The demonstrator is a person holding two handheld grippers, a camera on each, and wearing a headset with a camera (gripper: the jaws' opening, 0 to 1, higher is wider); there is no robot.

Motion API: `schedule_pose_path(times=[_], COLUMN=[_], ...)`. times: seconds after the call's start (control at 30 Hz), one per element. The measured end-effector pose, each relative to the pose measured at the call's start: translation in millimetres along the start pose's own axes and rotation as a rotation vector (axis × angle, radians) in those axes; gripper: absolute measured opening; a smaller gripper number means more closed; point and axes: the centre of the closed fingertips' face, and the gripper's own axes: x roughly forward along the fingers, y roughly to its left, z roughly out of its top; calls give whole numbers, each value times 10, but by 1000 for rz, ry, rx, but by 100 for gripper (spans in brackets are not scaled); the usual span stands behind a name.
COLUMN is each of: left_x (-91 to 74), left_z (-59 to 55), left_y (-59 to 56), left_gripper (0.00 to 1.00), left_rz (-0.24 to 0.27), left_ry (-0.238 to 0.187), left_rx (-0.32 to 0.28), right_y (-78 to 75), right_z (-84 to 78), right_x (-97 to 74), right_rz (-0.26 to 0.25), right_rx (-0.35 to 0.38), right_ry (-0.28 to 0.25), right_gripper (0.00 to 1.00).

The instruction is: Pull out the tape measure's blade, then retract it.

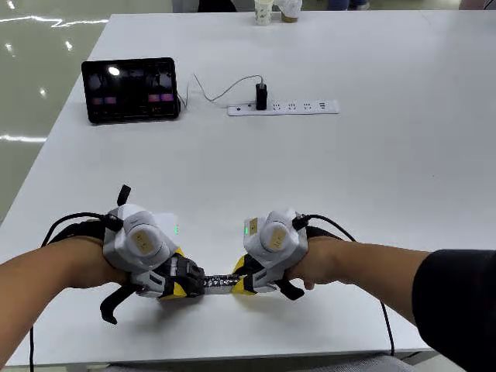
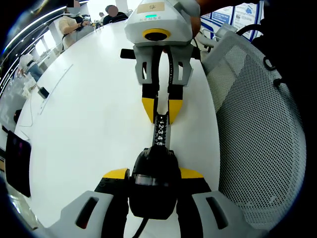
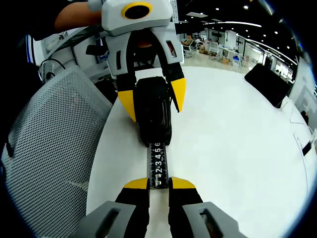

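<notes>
We had the tape measure's case (image 3: 154, 106) gripped in the closed left tool (image 2: 153, 174), the worktop (image 1: 310, 170) right under the case. A short run of blade (image 2: 161, 131) stood out of the case, its tip pinched in the right tool (image 3: 158, 183) just beside the case. We judged the pull wanted the case steady and the right tool drawn straight away from it, level, with no twist.

- The tape measure (image 2: 154, 181) has a black case and sits at the near edge of the white table (image 1: 310, 194).
- Its blade (image 3: 158, 166) is dark with white numerals, drawn out a short way, straight, reading 1 to 6.
</notes>
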Motion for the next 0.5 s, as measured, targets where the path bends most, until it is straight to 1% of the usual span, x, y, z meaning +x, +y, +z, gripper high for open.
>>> schedule_pose_path(times=[0.5], left_x=[11], left_z=[5], left_y=[-3], left_gripper=[31], left_rz=[3], left_ry=[-4], left_rx=[-2], right_y=[-2], right_z=[-50], right_x=[-37], right_rz=[1], right_rx=[-3], right_ry=[7], right_gripper=[10])
